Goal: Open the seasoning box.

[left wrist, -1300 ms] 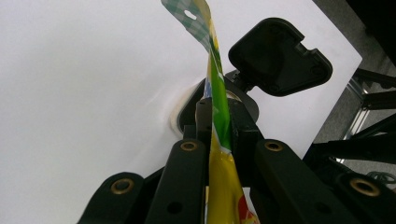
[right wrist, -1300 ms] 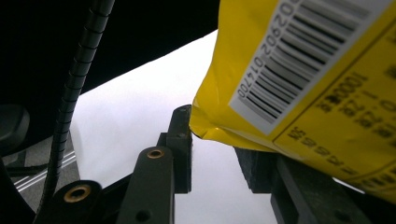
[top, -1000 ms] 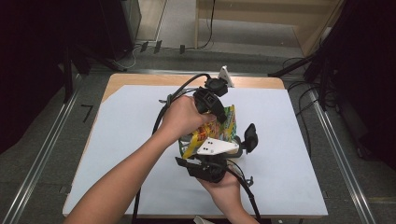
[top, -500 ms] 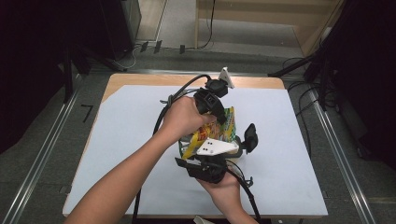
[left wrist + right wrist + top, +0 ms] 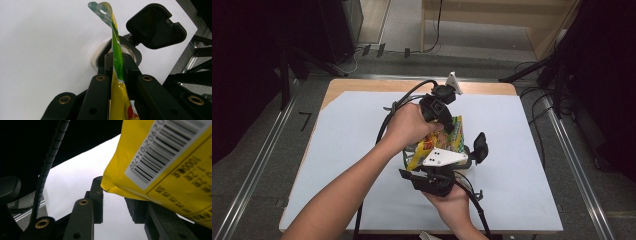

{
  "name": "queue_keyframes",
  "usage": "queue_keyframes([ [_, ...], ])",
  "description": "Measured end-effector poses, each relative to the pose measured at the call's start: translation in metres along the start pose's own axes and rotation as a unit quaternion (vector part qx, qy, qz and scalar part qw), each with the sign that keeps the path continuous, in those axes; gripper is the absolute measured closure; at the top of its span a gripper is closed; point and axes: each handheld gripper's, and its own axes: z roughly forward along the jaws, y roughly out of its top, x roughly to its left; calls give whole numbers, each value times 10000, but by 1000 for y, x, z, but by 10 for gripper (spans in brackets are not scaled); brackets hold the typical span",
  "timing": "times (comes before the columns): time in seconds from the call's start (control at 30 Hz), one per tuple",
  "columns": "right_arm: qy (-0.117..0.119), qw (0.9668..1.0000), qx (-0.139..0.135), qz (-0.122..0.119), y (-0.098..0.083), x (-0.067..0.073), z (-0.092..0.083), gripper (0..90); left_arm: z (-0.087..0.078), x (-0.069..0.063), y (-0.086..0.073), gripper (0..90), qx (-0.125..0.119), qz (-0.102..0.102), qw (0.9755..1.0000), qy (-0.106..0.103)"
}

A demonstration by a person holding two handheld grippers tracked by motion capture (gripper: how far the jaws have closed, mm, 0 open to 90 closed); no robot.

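Over white table (image 5: 362, 125), left fingers (image 5: 100, 85) pinch snack bag (image 5: 117, 62)

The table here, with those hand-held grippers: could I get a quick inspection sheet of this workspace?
Surface: wooden table under a white sheet.
Job's things: yellow-green snack bag, held up between both grippers.
Clutter: nothing seen.
Grippers: left gripper shut on the bag's sealed top edge; right gripper has the bag's bottom corner between its jaws, with a gap showing.
Cables: black cable trails from the left gripper.
Surroundings: dark stands, floor cables.

surface: wooden table (image 5: 362, 86) | cover: white sheet (image 5: 357, 130) lying flat
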Motion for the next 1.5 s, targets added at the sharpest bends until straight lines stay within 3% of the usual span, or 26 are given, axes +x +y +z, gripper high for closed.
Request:
queue_keyframes([
  [1.17, -73, 9999, 41, -106, -2, -1, 2, 705, 0, -2, -1, 857, -78, 28, 10000, 34],
  [1.5, -91, 9999, 34, -85, -3, 0, 4, 671, -1, -3, -2, 858, -94, 68, 9999, 35],
])
